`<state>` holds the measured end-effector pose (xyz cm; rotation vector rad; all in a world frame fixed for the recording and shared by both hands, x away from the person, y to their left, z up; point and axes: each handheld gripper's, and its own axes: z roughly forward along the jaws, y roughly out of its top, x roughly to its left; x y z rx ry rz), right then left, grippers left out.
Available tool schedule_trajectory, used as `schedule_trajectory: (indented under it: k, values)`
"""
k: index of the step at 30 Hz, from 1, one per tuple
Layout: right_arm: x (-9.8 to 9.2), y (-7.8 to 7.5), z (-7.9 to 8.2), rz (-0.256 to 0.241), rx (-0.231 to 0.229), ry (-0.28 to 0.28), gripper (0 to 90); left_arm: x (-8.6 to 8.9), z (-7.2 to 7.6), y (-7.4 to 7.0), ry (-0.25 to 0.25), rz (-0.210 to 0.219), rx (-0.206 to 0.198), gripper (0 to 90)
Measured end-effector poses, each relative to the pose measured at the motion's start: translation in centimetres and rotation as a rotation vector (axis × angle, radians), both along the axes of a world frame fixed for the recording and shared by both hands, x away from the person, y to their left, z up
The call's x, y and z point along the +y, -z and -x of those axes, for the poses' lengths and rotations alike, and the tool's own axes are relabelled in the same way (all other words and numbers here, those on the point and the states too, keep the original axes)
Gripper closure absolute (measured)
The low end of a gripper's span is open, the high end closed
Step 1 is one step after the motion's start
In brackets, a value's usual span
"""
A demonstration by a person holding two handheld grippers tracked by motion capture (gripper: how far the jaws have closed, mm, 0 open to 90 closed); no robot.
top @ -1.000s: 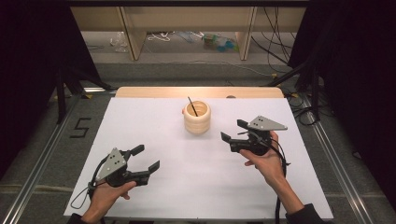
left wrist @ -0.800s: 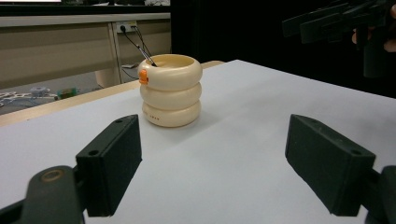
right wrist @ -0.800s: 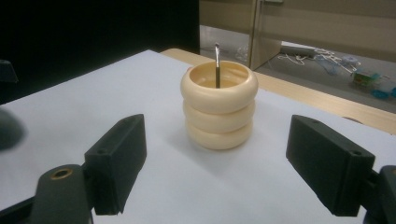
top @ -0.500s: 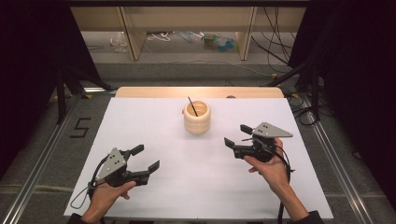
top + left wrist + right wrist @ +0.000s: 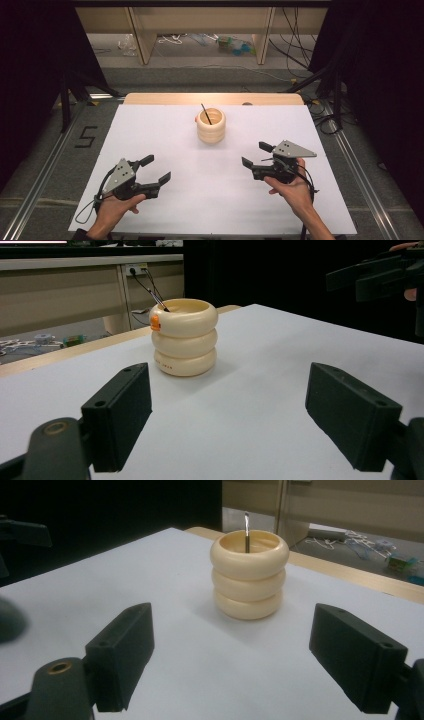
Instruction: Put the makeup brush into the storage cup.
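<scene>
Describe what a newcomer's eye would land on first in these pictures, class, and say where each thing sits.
First comes the cream ribbed holder, standing upright near the far middle of the white table, with a thin dark stick leaning out of it. Next come the left gripper and right gripper, each hand-held near the table's front edge, jaws spread wide and aimed toward the holder, touching nothing.

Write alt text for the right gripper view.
A cream ribbed holder of three stacked rings stands upright on a white table, with a thin dark pen sticking out of it. The right tool points at it, jaws wide open and short of it.
</scene>
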<state>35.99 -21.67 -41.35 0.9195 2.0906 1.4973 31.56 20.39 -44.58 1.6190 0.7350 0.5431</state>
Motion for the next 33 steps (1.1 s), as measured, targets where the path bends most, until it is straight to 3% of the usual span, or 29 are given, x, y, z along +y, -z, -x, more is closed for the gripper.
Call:
schedule_trajectory:
  k: [3, 5, 8, 9, 18, 22, 26, 33]
  values:
    - [-0.1, 0.3, 0.1, 0.008, -0.017, 0.005, 18.0, 0.0, 0.0, 0.0, -0.001, -0.001, 0.000, 18.5]
    - [-0.3, 0.4, 0.3, 0.002, 0.007, 0.003, 17.9, 0.0, 0.0, 0.0, 0.000, -0.002, 0.000, 18.5]
    - [-0.6, 0.5, 0.5, 0.005, -0.002, 0.011, 17.9, 0.0, 0.0, 0.0, -0.003, 0.000, 0.002, 18.5]
    - [-0.6, 0.5, 0.7, -0.002, 0.022, 0.001, 17.9, 0.1, 0.0, 0.0, -0.003, 0.000, 0.002, 18.5]
    - [-0.8, 0.8, 1.6, -0.010, 0.005, 0.002, 17.6, 0.1, 0.0, 0.1, -0.004, 0.000, 0.005, 18.5]
    - [-1.0, 0.9, 2.2, -0.004, 0.023, -0.017, 17.0, 0.1, 0.0, 0.1, -0.004, -0.001, 0.005, 18.5]
    - [-1.1, 0.9, 2.7, -0.017, 0.013, -0.006, 16.9, 0.0, 0.0, 0.1, -0.003, -0.001, 0.006, 18.5]
    - [-1.3, 1.1, 3.6, 0.002, 0.028, -0.002, 16.0, 0.0, 0.0, 0.1, -0.003, 0.003, 0.011, 18.5]
